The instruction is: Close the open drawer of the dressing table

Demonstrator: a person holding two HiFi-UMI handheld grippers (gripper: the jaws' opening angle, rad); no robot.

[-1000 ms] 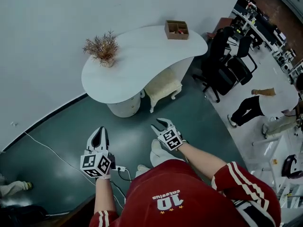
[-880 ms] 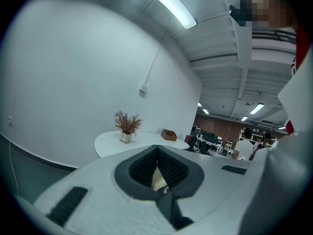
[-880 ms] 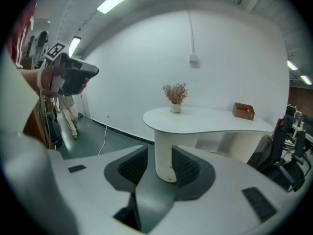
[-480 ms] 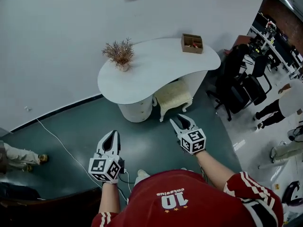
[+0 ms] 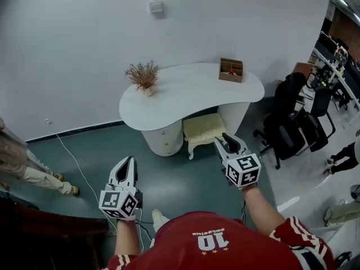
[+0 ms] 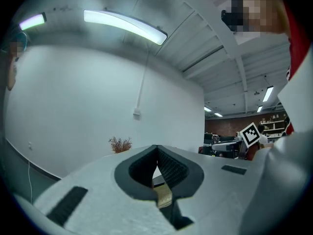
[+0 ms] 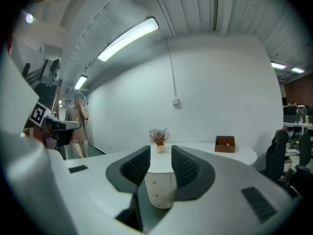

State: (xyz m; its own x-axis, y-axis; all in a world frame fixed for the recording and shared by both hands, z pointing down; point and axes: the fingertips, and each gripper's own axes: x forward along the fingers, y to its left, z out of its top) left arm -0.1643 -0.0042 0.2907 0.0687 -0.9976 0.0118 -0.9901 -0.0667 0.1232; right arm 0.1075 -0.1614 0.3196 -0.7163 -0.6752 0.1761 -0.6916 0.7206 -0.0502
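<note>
Left tongs (image 5: 129, 161) (image 6: 157, 147): tips pressed together, nothing between them, held in the air at 7 o'clock in the head view. Right tongs (image 5: 224, 138) (image 7: 160, 153): a narrow gap between the jaws, now closing, with nothing in it; held at 5 o'clock. Both point toward the dressing table (image 5: 191, 91), which stands against the wall at 12 o'clock, well apart from both tongs.

Only the right gripper view shows the drawer pedestal (image 7: 161, 187) front-on, framed in my jaw gap: a curved white column with three small knobs stacked one above another. The fronts look flush from here, but the pedestal is small and I cannot tell which drawer stands open. In the head view the same pedestal (image 5: 163, 139) is only a rounded white mass under the top's 7 o'clock edge.

The left gripper view gives little of the table; it does catch the right tongs' marker cube (image 6: 250, 134) at 3 o'clock.

The tabletop is white and kidney-shaped. A dried plant (image 5: 142, 75) (image 7: 159, 137) (image 6: 120, 144) sits toward 10 o'clock on it, a wooden box (image 5: 231, 70) (image 7: 225, 144) toward 2 o'clock. A cream stool (image 5: 202, 129) is tucked under the front edge, just beside the pedestal.

Black office chairs (image 5: 292, 122) stand at the table's 3 o'clock.
</note>
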